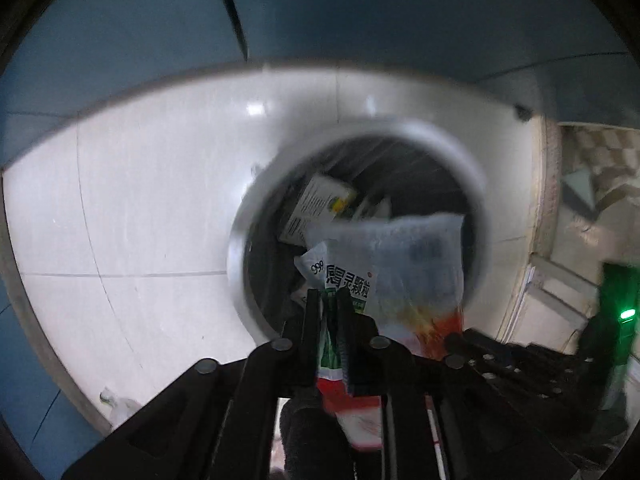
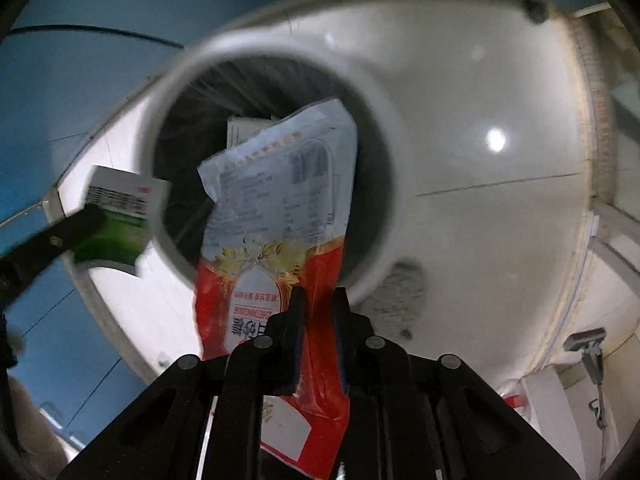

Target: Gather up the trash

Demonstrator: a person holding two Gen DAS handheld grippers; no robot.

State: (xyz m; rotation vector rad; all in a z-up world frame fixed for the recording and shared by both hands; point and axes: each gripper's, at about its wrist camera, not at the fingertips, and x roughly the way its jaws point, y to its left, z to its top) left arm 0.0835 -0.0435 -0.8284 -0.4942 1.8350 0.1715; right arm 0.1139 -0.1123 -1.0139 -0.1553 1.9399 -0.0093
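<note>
The left gripper (image 1: 329, 300) clenches a green-and-white sachet (image 1: 340, 280), the right gripper (image 2: 318, 300) a red-and-clear plastic bag (image 2: 276, 200) — both over the round grey bin (image 2: 372, 92) at twelve o'clock (boxes already inside); dropping remains.

Red-and-clear printed bag (image 2: 276, 216), green-and-white carton (image 2: 120, 220), black claws, white tiled floor (image 1: 140, 208), blue walls (image 1: 120, 20).

Both packets hang over the bin (image 2: 276, 32), a box (image 1: 316, 208) lying inside it.
</note>
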